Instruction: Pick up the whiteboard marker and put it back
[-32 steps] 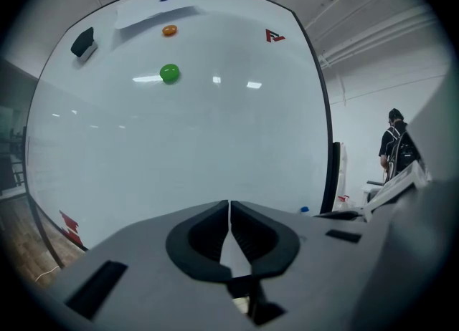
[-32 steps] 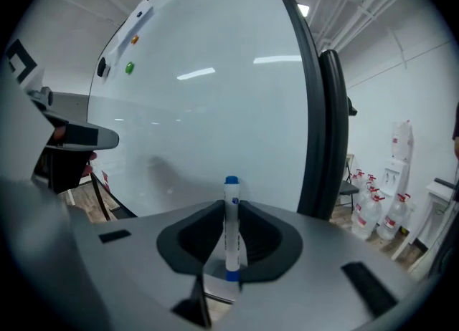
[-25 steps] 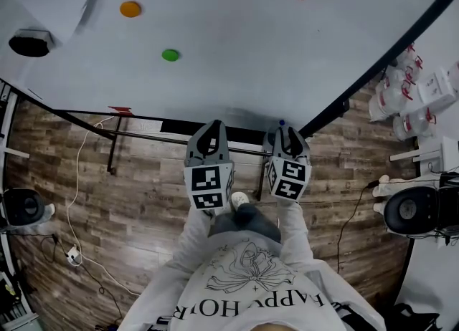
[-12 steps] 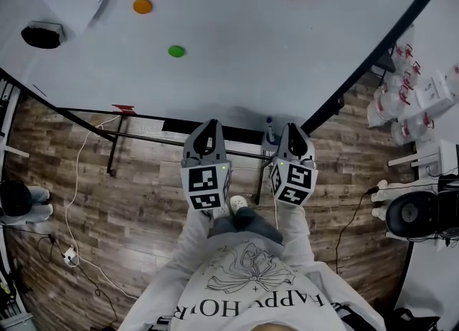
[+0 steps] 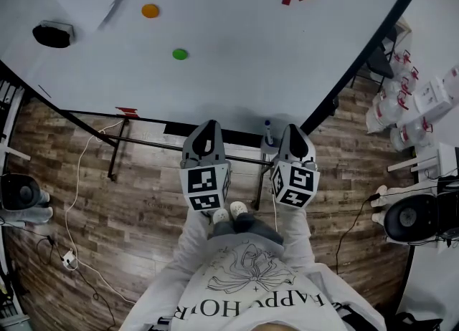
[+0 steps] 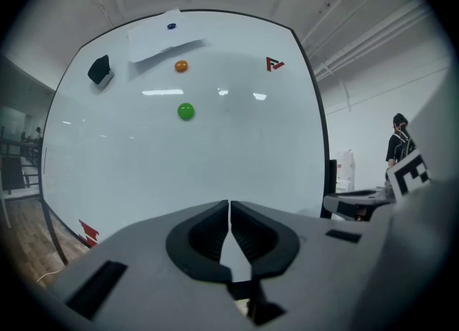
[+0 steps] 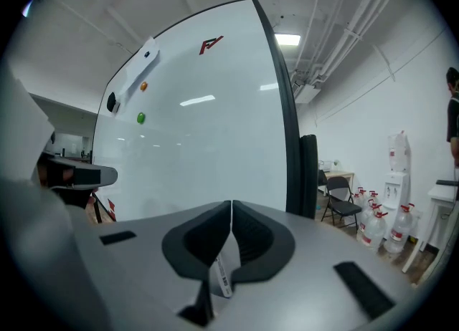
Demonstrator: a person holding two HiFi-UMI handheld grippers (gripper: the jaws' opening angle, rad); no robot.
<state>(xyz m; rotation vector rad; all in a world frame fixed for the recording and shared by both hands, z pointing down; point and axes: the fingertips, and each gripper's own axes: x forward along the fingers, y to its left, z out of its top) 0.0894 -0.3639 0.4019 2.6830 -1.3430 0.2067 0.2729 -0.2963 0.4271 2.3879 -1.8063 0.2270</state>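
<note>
The whiteboard marker (image 5: 268, 133), white with a blue cap, stands upright at the left side of my right gripper (image 5: 290, 132), in front of the whiteboard's lower edge. In the right gripper view its white, labelled barrel (image 7: 224, 269) sits low between the jaws. My right gripper (image 7: 231, 204) is closing tight, with its pads on the marker. My left gripper (image 5: 206, 130) hangs beside it. In the left gripper view the left gripper (image 6: 229, 204) is shut with nothing in it.
The big whiteboard (image 5: 215, 36) carries a green magnet (image 5: 180, 54), an orange magnet (image 5: 150, 11) and a black eraser (image 5: 53, 34). Its metal rail (image 5: 165, 141) runs just ahead of the grippers. Water bottles (image 5: 401, 107) stand at the right, and cables (image 5: 72, 200) lie on the wooden floor.
Both grippers have risen towards the board. More of the marker now shows upright beside the right gripper than a second ago, when only its blue tip showed.
</note>
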